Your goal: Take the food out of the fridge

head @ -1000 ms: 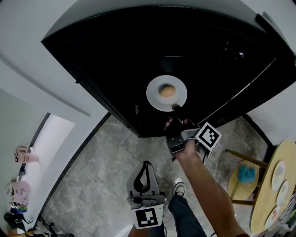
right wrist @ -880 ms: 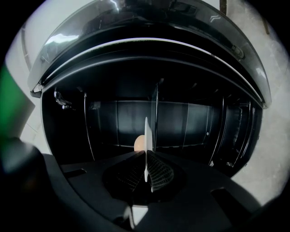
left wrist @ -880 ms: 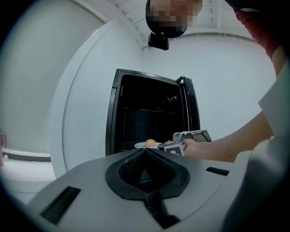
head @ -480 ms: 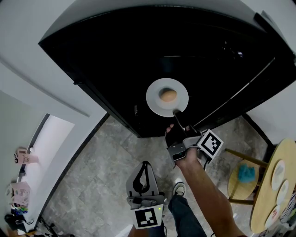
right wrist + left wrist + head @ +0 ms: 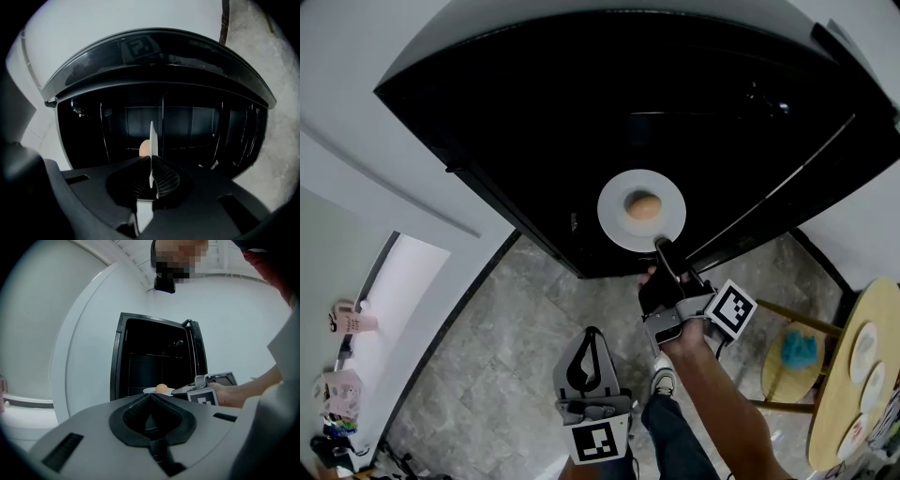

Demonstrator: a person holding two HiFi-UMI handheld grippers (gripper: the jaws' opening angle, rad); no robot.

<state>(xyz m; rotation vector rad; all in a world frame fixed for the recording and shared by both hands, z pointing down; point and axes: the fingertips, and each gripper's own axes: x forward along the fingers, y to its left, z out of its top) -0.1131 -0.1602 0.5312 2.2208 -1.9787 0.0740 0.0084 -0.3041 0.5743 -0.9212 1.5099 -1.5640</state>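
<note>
A white plate [image 5: 617, 199] with a round tan piece of food [image 5: 643, 205] on it hangs level in front of the open black fridge [image 5: 581, 112]. My right gripper [image 5: 661, 247] is shut on the plate's near rim. In the right gripper view the plate [image 5: 151, 138] shows edge-on between the jaws, with the food [image 5: 144, 148] behind it. My left gripper [image 5: 593, 334] hangs low near my legs, shut and empty. The left gripper view has its joined tips [image 5: 150, 395] in front, with the plate [image 5: 148, 390] and food [image 5: 161, 388] beyond.
The fridge interior is dark, with wire shelves [image 5: 187, 126]. A round wooden table [image 5: 846, 405] with several dishes stands at the right, beside a stool with a teal cloth [image 5: 799, 352]. Grey stone floor [image 5: 487, 356] lies below. A white ledge with small items [image 5: 345, 319] is at the left.
My right gripper has drawn the plate with the food out of the fridge, towards me, down and slightly right in the head view. The left gripper has stayed where it was.
</note>
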